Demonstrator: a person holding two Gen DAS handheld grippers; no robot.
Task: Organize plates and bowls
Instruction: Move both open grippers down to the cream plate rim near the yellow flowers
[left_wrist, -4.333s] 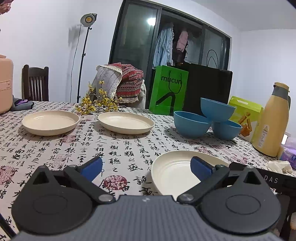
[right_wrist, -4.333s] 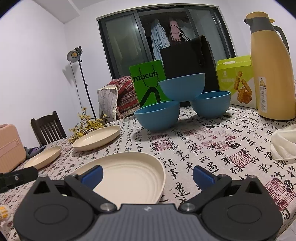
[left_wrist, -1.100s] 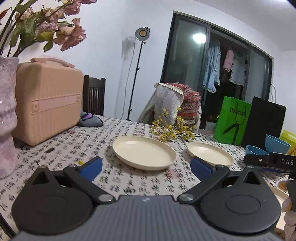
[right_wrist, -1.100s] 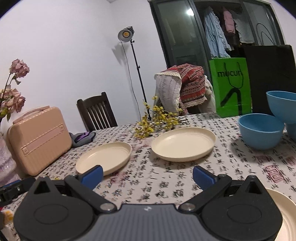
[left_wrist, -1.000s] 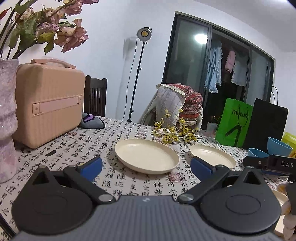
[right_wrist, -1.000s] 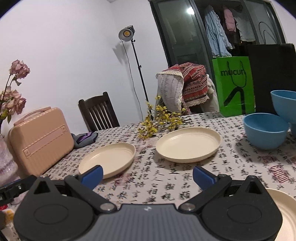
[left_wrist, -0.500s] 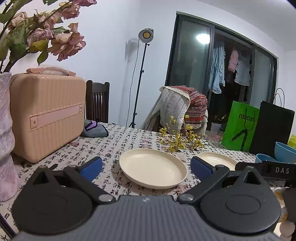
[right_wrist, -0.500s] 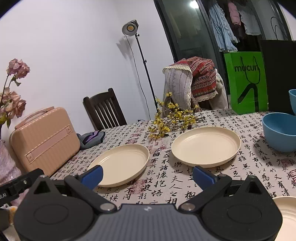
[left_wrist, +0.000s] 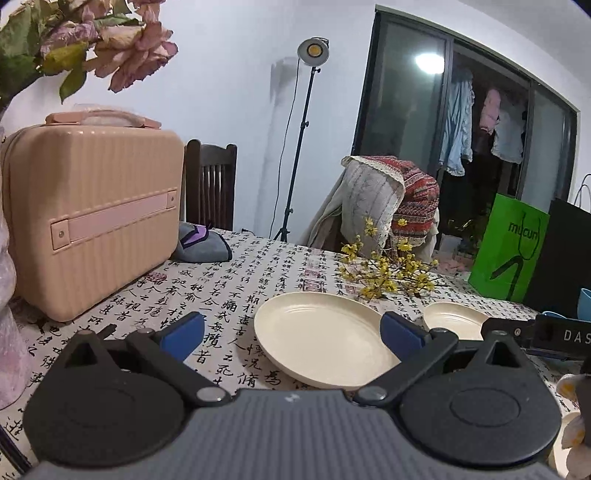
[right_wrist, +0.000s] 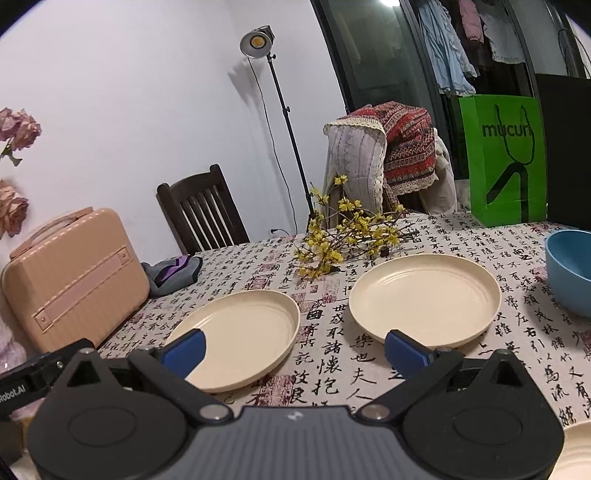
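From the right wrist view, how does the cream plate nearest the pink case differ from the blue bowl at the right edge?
The cream plate is shallow and wide; the blue bowl is deep with tall walls. The plate shows whole apart from a blue finger across its near edge; the bowl is cut off by the frame. Both sit upright and empty on the tablecloth.

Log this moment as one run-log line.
left tool: open, empty | right tool: open, empty | near plate: on table, untouched | far plate: separate, unstacked

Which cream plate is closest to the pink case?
The left cream plate, lying by the pink case between the left gripper's fingers. The other plate lies beside the blue bowl.
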